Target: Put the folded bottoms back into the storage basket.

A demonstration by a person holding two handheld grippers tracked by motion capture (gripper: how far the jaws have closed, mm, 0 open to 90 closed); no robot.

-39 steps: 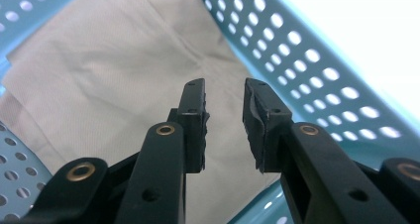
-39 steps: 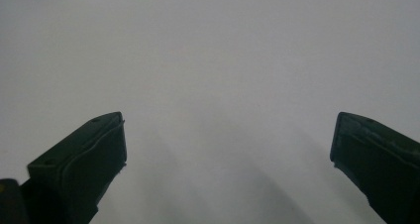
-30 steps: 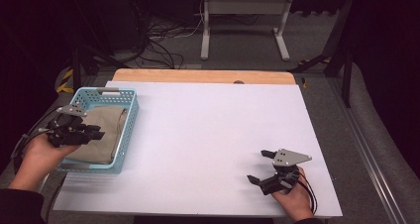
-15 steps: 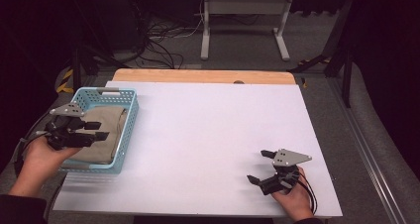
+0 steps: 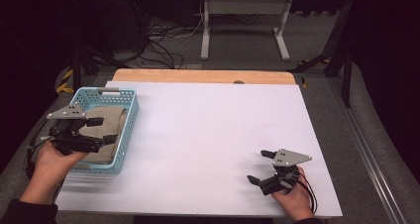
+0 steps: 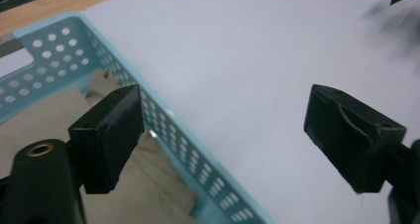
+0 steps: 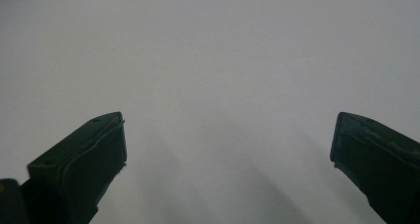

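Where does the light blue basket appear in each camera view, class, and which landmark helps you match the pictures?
High view: the light blue basket sits at the left edge of the white table top, under the left gripper.
Left gripper view: lower left, its perforated wall running diagonally, beige cloth inside.
Right gripper view: its place cannot be given here; white surface lies ahead of the jaws.
Shared landmark: the white table top.

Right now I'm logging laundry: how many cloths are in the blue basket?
1: a beige cloth lies folded inside the blue basket at the table's left edge. Others may be hidden beneath it.
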